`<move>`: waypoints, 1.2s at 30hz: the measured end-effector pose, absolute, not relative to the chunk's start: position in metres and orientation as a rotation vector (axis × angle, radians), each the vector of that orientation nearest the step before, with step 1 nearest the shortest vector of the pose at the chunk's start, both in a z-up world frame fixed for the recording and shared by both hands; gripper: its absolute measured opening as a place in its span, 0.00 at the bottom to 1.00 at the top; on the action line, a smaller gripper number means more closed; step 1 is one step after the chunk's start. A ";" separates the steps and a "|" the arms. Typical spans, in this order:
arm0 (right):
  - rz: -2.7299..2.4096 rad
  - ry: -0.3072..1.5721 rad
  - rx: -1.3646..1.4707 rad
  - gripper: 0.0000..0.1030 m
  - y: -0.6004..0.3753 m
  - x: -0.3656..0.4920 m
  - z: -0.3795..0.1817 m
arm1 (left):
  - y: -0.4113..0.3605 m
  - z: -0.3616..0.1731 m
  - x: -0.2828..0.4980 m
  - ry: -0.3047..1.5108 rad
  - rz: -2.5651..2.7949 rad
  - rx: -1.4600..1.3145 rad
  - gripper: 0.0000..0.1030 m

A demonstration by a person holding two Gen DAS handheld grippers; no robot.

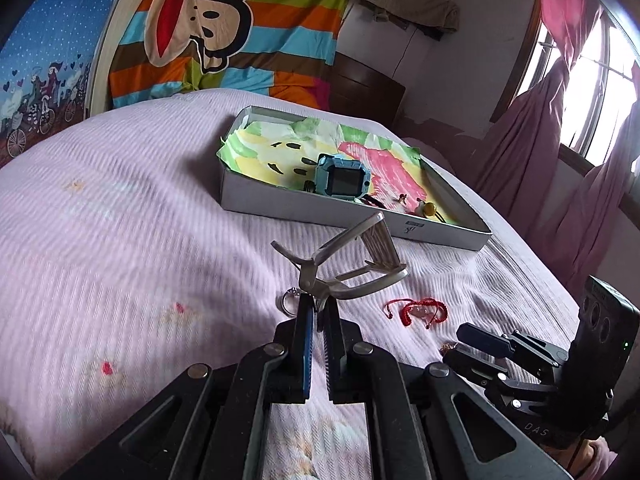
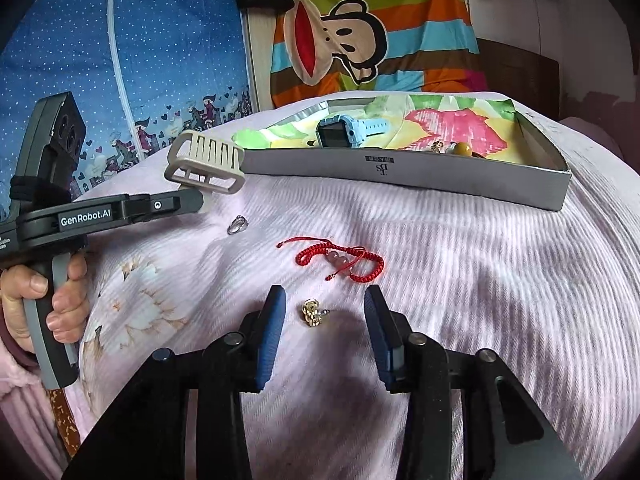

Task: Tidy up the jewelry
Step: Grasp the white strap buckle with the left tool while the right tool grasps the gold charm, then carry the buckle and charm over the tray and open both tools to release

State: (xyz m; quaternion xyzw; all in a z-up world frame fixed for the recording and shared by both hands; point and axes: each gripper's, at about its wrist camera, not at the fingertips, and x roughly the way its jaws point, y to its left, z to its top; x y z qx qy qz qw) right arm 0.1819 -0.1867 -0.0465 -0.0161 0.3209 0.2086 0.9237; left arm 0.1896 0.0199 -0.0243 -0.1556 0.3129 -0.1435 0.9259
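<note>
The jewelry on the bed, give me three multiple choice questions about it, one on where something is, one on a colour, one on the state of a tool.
1. Where is the blue watch?
A. Inside the grey box
B. On the bedspread beside the ring
C. In the right tool

2. What colour is the braided cord bracelet on the bedspread?
A. Green
B. Red
C. Black

3. What is the left tool doing?
A. Open, holding nothing
B. Shut on the beige hair clip
C. Shut on the gold earring

Answers:
1 A: the watch lies on the coloured paper inside the box.
2 B: its cord is bright red.
3 B: its fingers pinch the clip's handle, while the gold earring lies between the open right tool.
</note>
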 end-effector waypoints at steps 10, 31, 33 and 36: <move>0.434 0.714 -0.056 0.15 -0.178 0.191 -0.057 | 0.017 -0.023 0.190 0.630 -0.311 -0.316 0.05; 0.333 0.635 0.012 0.15 -0.182 0.349 0.022 | 0.018 0.008 0.349 0.697 -0.218 -0.342 0.05; 0.318 0.680 0.026 0.15 -0.181 0.363 0.011 | 0.019 0.001 0.357 0.734 -0.212 -0.368 0.05; 0.298 0.754 0.019 0.15 -0.177 0.375 -0.006 | 0.018 -0.006 0.361 0.765 -0.204 -0.366 0.05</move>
